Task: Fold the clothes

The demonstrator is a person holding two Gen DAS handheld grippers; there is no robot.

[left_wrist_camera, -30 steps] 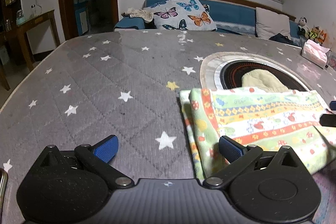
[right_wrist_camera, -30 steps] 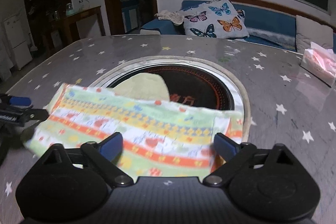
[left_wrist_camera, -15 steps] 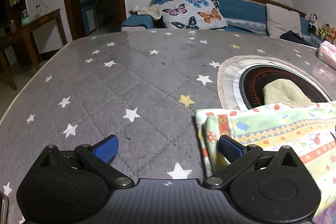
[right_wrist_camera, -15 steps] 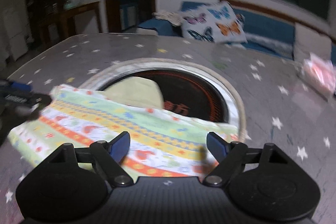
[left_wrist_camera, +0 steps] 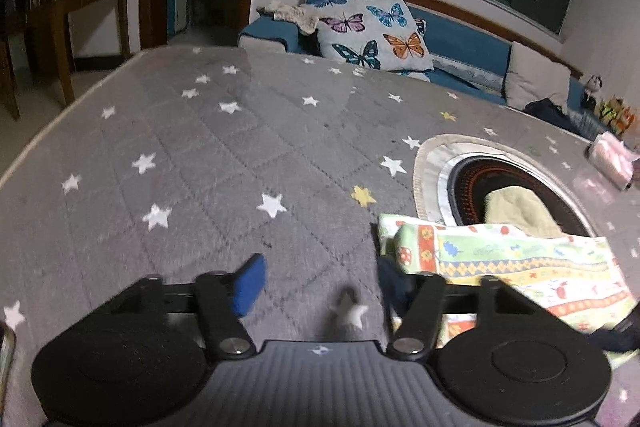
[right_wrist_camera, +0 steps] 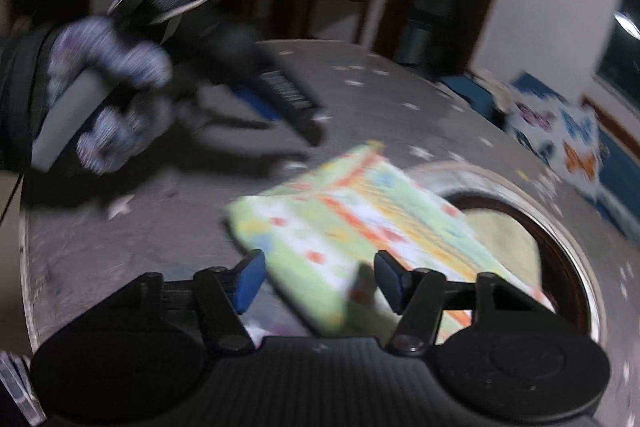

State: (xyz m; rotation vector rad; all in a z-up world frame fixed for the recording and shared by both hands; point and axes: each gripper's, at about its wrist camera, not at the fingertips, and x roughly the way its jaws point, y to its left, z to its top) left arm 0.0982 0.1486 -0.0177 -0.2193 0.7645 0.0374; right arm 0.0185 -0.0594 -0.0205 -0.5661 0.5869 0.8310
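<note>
Nearest in the left wrist view, the left gripper (left_wrist_camera: 320,281) is seen half open over the star-printed grey bench (left_wrist_camera: 208,163); its jaws have just been closing, with nothing between them but bare cover. Just beside its right finger lies the folded patterned cloth (left_wrist_camera: 508,267), flat on the bench, its far edge overlapping the round inset (left_wrist_camera: 436,163). In the blurred right wrist view, the right gripper (right_wrist_camera: 320,281) is likewise seen half open, its jaws having just been closing, with a corner of the cloth between them; whether the pads press on it cannot be told. Further off, a gloved hand (right_wrist_camera: 108,107) is seen holding the other gripper. A butterfly cushion (left_wrist_camera: 372,31) lies beyond.
</note>
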